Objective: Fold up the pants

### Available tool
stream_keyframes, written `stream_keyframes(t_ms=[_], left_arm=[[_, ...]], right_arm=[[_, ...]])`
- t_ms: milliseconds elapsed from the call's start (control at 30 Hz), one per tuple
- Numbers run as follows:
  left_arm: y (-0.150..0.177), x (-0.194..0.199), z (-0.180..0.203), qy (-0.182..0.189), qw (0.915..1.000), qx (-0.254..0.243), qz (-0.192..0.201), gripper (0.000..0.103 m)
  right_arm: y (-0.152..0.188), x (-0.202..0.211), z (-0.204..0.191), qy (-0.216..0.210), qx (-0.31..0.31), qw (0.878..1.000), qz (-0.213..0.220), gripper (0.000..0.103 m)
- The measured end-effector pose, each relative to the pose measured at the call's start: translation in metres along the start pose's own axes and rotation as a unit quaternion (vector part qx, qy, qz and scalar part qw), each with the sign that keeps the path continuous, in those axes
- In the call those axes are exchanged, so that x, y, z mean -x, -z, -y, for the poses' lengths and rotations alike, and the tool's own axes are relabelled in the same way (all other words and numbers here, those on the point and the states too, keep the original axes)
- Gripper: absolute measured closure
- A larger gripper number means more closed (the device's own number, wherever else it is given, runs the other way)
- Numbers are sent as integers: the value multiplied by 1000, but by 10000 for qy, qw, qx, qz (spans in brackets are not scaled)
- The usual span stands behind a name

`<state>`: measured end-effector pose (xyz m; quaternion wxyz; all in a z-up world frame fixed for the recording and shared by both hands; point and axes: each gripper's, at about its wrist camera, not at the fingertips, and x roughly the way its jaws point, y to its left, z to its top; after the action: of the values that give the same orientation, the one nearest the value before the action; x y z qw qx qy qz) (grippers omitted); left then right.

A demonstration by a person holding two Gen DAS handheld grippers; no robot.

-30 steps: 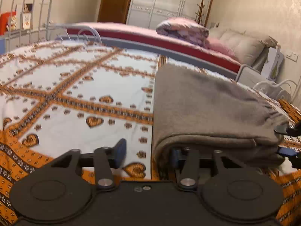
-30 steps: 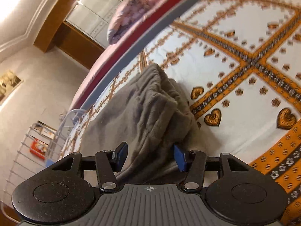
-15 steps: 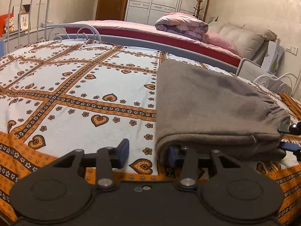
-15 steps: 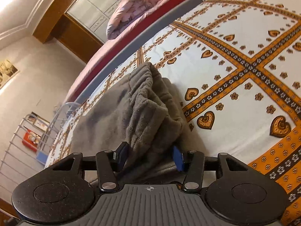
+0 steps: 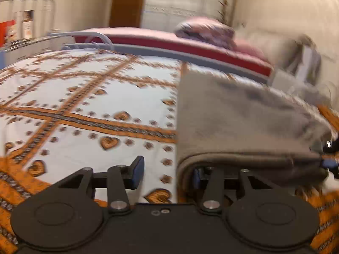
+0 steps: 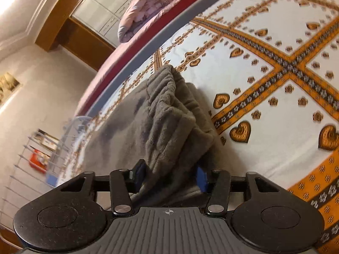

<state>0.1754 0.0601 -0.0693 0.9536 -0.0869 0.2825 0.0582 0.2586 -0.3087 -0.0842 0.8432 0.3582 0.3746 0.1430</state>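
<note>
Grey fleece pants (image 5: 239, 122) lie folded on the patterned bedsheet (image 5: 84, 105). My left gripper (image 5: 167, 172) sits at their near left corner. Its right finger (image 5: 198, 173) is tucked under the folded edge, and its left finger (image 5: 136, 170) rests apart on bare sheet, so the jaws stand open. In the right wrist view the gathered waistband end of the pants (image 6: 165, 122) bunches between the pads of my right gripper (image 6: 170, 175). Its jaws are closing and squeeze the fabric. Part of the right gripper (image 5: 328, 154) shows at the pants' far right end in the left wrist view.
Beyond the sheet stands a second bed (image 5: 190, 44) with a red side and a rolled quilt (image 5: 205, 29). A white metal rack (image 5: 27, 25) is at the left, and a wardrobe (image 5: 186, 2) is against the back wall. White-and-orange sheet spreads to the left of the pants.
My right gripper's jaws have closed in onto the waistband bunch. The left gripper holds the same place and opening at the pants' corner, and its view is now blurred.
</note>
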Motion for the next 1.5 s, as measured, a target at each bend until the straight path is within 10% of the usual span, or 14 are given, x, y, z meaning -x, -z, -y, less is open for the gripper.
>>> stream_keyframes(t_ms=[133,233,367,433,633,933,1167,1300,1500], left_arm=[[6,-7,-9,177,9993,6,-339,60],[-8,7,-21,222,9980,-5,-588,35],[-21,29,-57,-108,9975,337,-611,45],[-33,34,-79,-26,9953,867,-442,45],[-66,-2,-55,1101,9893,732,-611,38],[-70,-76,-23,1815,9725,459,-1387,40],[-77,-123,-27,2363,9545,648,-1697,37],[-81,-146,-26,2869,9325,1019,-1943,37],[-87,-142,-25,2825,9367,959,-1833,83]], right_arm=[[7,9,-7,6,381,9992,154,70],[5,7,11,-53,133,9998,-101,69],[-15,39,13,243,161,9996,-11,30],[-26,54,15,258,273,9992,144,28],[-60,43,10,-215,660,9976,33,12],[-67,-12,28,-350,692,9949,-645,12],[-79,-51,56,-1212,-59,9853,-1200,13],[-87,-68,56,-1318,-115,9826,-1307,18],[-85,-74,20,-946,803,9818,-1440,57]])
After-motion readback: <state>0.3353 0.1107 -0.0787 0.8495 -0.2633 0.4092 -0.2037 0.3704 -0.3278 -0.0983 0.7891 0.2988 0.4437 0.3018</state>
